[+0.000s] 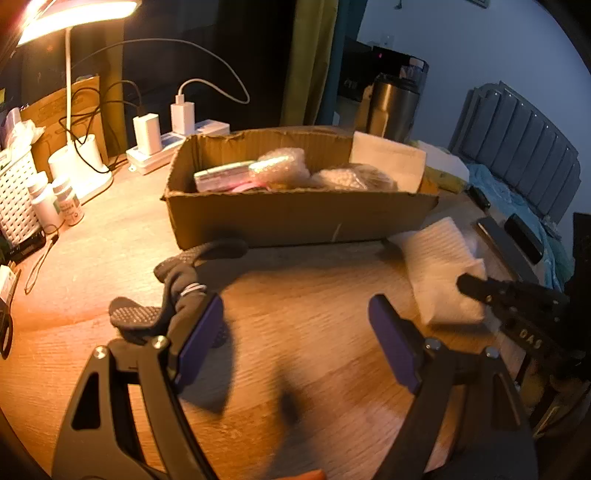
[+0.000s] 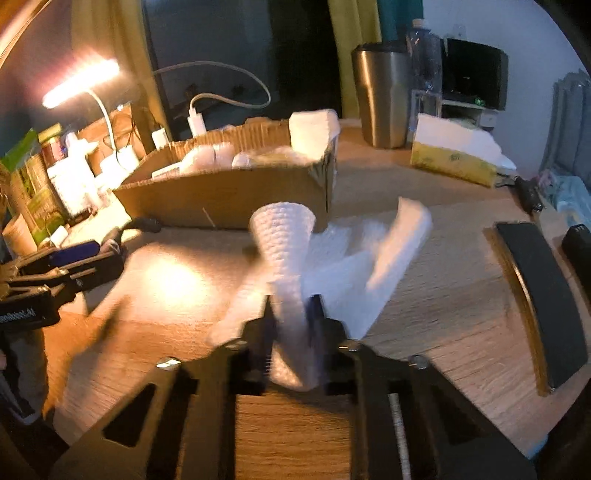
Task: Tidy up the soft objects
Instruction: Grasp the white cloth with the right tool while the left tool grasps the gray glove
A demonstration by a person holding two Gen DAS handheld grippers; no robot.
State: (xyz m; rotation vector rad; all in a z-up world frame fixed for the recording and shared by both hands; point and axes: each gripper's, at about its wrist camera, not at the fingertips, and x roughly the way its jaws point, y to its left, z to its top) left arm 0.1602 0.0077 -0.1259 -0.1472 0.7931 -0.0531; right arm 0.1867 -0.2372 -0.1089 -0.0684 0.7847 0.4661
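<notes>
My left gripper [image 1: 299, 328] is open and empty above the wooden desk. A dark grippy sock [image 1: 173, 295] lies against its left finger. The cardboard box [image 1: 295, 218] stands behind, with bubble-wrapped packets [image 1: 284, 168] and white foam [image 1: 388, 160] inside. My right gripper [image 2: 291, 317] is shut on a white foam sheet [image 2: 284, 251] and holds it just above more white foam sheets [image 2: 369, 258] on the desk. In the left wrist view the right gripper [image 1: 476, 288] touches the white foam [image 1: 443, 266] at the right.
A lit desk lamp [image 1: 74, 11], chargers with cables [image 1: 181, 114], pill bottles [image 1: 66, 199] and a white basket [image 1: 14, 192] stand at the left. A steel tumbler [image 2: 380, 92], a tissue pack [image 2: 454, 155] and a black phone [image 2: 543, 299] are at the right.
</notes>
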